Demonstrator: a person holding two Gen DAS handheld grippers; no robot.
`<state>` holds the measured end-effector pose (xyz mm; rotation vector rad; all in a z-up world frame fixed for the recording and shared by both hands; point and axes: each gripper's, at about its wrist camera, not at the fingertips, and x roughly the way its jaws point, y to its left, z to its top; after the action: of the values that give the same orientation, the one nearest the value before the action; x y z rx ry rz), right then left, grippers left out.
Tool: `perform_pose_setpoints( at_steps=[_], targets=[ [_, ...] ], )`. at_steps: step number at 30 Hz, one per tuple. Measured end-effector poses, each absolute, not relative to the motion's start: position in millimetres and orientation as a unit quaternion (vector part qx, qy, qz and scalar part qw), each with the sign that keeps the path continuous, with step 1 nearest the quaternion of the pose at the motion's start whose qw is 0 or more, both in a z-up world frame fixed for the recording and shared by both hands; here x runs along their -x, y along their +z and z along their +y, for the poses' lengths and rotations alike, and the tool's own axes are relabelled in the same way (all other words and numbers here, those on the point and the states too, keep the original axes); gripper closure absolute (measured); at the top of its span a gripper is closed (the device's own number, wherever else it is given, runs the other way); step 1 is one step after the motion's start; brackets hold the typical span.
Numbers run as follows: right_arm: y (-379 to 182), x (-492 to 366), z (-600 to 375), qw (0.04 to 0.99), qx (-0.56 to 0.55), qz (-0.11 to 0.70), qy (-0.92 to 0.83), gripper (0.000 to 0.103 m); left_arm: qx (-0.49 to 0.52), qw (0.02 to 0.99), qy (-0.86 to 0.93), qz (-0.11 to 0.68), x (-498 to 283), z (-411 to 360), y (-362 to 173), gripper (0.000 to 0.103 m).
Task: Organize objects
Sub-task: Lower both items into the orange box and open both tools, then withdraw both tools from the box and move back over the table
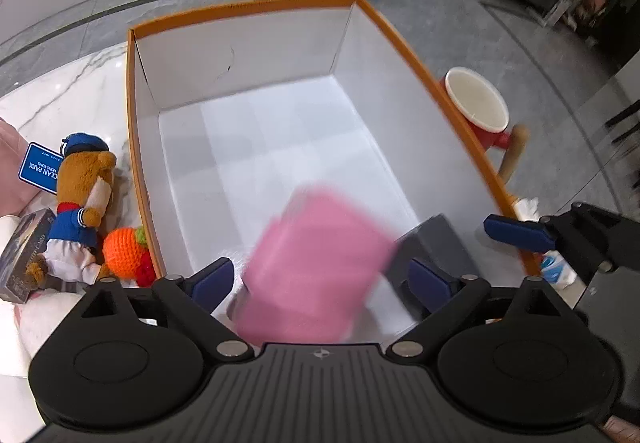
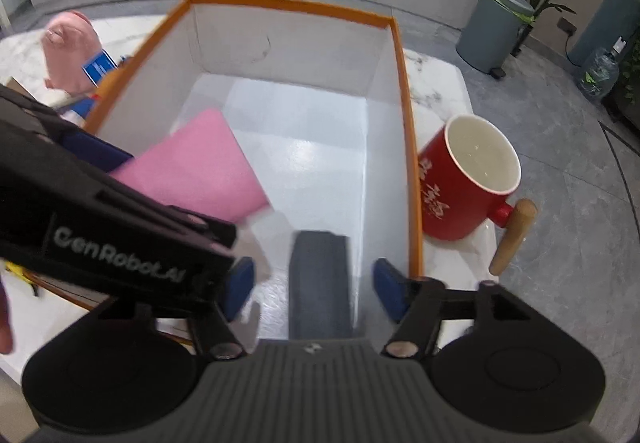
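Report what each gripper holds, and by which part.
Neither grips anything. The right gripper stands open around the loose dark grey block; the left gripper stands open, the blurred pink rectangular pad between its jaws.

Both grippers are matte black plastic. The left gripper (image 1: 320,283) has a ribbed centre plate with a small cross mark, round discs at the lower corners, silver pivot screws and dark blue pads. The right gripper (image 2: 316,289) looks alike. At left in the right wrist view, white "GenRobot.AI" lettering marks a black housing.
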<state>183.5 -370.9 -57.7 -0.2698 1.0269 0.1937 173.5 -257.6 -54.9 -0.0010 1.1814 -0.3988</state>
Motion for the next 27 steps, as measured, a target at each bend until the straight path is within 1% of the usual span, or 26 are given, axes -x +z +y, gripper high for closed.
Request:
perform_pose_setpoints(
  at_steps=[1, 15, 19, 27],
  targets=[
    [-55.8, -182.5, -368.6, 0.86, 0.131, 0.485, 0.091, 0.029, 0.003, 0.813, -0.187, 0.551, -174.5, -256.7, -53.1, 0.0],
    [-45.2, -180.7, -352.2, 0.863, 0.138, 0.476, 0.1, 0.029, 0.0, 0.821, -0.182, 0.541, -172.7, -241.6, -35.4, 0.0],
    [-39.1, -180.5, -346.8, 0.865, 0.14, 0.471, 0.101, 0.029, 0.027, 0.822, -0.188, 0.537, -174.5, -229.9, -30.1, 0.0],
    [-24.1, -180.8, -328.2, 0.872, 0.143, 0.458, 0.101, 0.029, 0.027, 0.843, -0.19, 0.503, -165.9, -197.3, 1.7, 0.0]
  ],
)
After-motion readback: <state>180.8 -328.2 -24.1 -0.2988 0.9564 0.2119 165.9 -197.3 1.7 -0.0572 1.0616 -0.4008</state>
